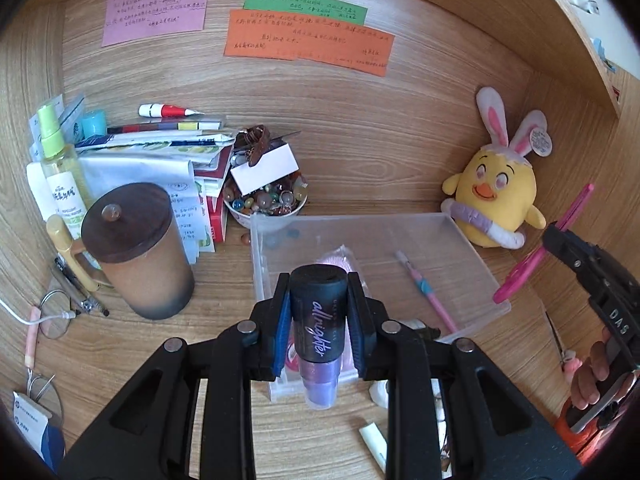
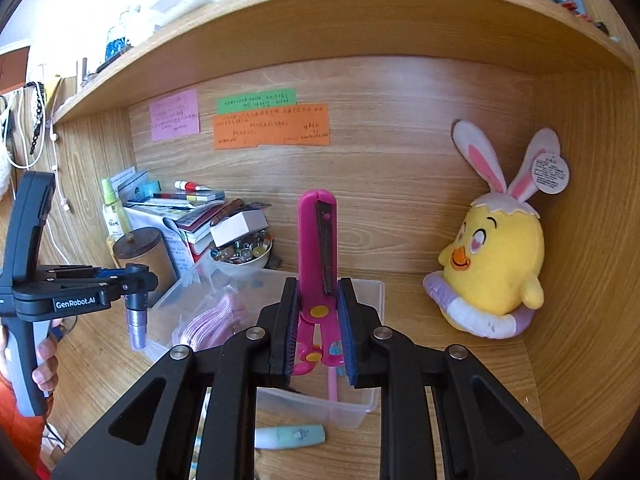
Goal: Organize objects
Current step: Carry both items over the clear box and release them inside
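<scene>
My left gripper (image 1: 319, 300) is shut on a black and purple spray bottle (image 1: 318, 320) labelled "all nighter", held above the near end of a clear plastic box (image 1: 460, 236). The box holds a pink pen (image 1: 426, 290) and a pink packet (image 1: 340, 258). My right gripper (image 2: 318, 312) is shut on pink scissors (image 2: 318, 240), blades closed and pointing up, above the same box (image 2: 372, 404). The left gripper and bottle (image 2: 136, 320) show at the left of the right wrist view. The scissors (image 1: 540, 252) show at the right of the left wrist view.
A brown lidded mug (image 1: 140, 248), a bowl of beads (image 1: 266, 200), stacked papers and a spray bottle (image 1: 60, 168) stand at the left. A yellow chick plush (image 1: 494, 192) sits at the right corner. A mint highlighter (image 2: 292, 436) lies in front of the box.
</scene>
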The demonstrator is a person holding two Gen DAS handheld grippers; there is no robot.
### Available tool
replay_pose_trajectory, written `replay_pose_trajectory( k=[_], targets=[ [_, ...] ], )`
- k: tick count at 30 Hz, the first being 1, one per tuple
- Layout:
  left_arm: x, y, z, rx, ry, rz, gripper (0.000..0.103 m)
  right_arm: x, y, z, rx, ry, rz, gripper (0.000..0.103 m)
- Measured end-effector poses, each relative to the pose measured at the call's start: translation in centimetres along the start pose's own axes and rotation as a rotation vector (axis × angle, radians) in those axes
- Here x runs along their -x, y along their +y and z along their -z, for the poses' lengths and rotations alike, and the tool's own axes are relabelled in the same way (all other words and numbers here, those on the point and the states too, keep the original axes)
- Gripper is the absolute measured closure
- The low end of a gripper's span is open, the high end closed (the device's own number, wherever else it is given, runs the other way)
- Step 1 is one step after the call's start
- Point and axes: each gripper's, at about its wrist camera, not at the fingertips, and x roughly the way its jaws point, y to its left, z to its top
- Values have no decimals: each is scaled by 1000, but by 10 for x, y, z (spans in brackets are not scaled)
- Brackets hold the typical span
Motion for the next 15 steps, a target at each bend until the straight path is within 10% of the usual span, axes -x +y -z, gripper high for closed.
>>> replay_pose_trajectory(
  k=[15],
  targets=[
    [-55, 0, -14, -20, 91, -47, 78, -84, 16, 19, 66, 190, -31, 86]
  ],
)
